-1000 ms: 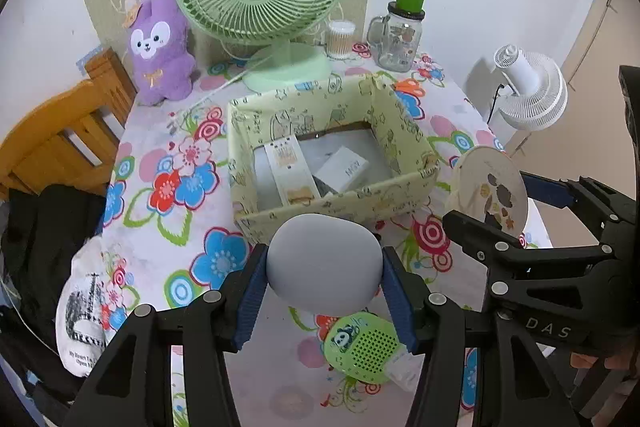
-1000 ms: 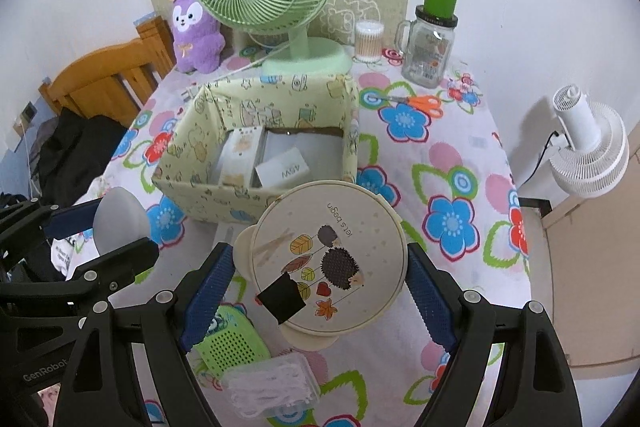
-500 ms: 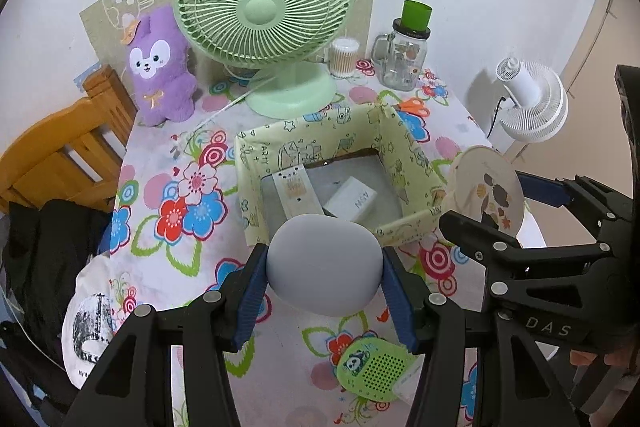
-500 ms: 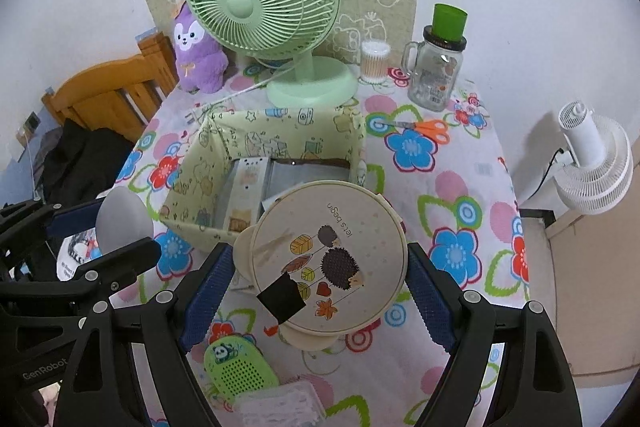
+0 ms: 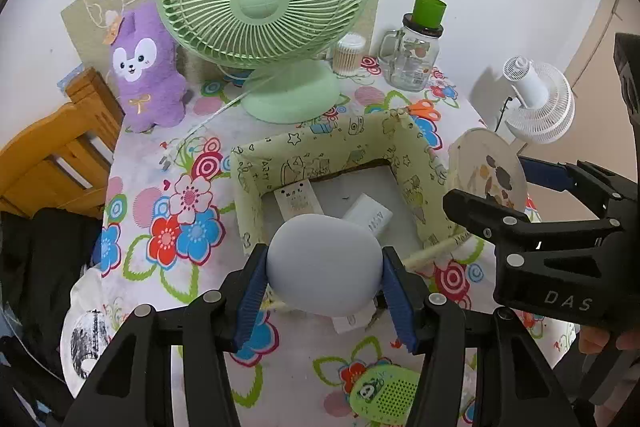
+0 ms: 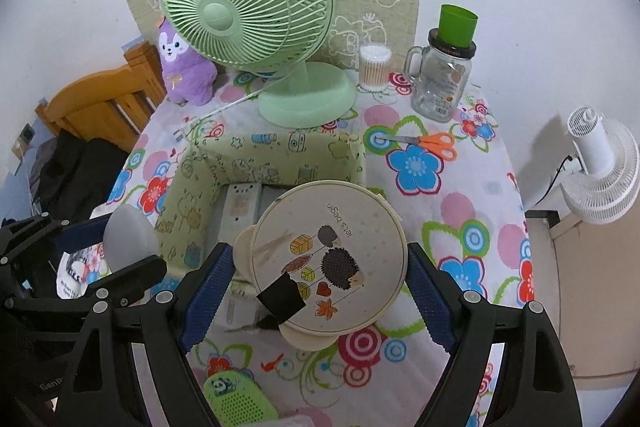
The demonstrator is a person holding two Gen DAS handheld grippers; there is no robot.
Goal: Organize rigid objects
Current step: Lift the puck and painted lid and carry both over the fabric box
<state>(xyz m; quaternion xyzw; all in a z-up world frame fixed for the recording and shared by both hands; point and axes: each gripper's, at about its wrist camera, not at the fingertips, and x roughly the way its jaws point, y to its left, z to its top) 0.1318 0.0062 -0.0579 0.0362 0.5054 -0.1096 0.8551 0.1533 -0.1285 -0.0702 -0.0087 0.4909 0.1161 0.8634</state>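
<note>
My left gripper (image 5: 324,291) is shut on a smooth grey egg-shaped object (image 5: 323,263), held over the near wall of the yellow-green patterned box (image 5: 332,147). My right gripper (image 6: 318,287) is shut on a round cream container with a hedgehog lid (image 6: 328,259), held above the box (image 6: 276,151) at its near right corner. Inside the box lie a long white patterned carton (image 5: 297,201) and a small white box (image 5: 370,217). Each gripper shows in the other's view: the right one with the lid (image 5: 486,177), the left one with the grey object (image 6: 128,239).
On the floral tablecloth (image 6: 460,203) stand a green desk fan (image 6: 256,27), a purple plush (image 5: 146,71), a cotton swab jar (image 6: 375,67) and a glass mug with a green lid (image 6: 444,79). Orange scissors (image 6: 430,143) lie right of the box, a green speaker-like gadget (image 5: 382,393) near me.
Both grippers have moved forward toward the box with their loads. The box and the fan now sit closer and larger in both views.
</note>
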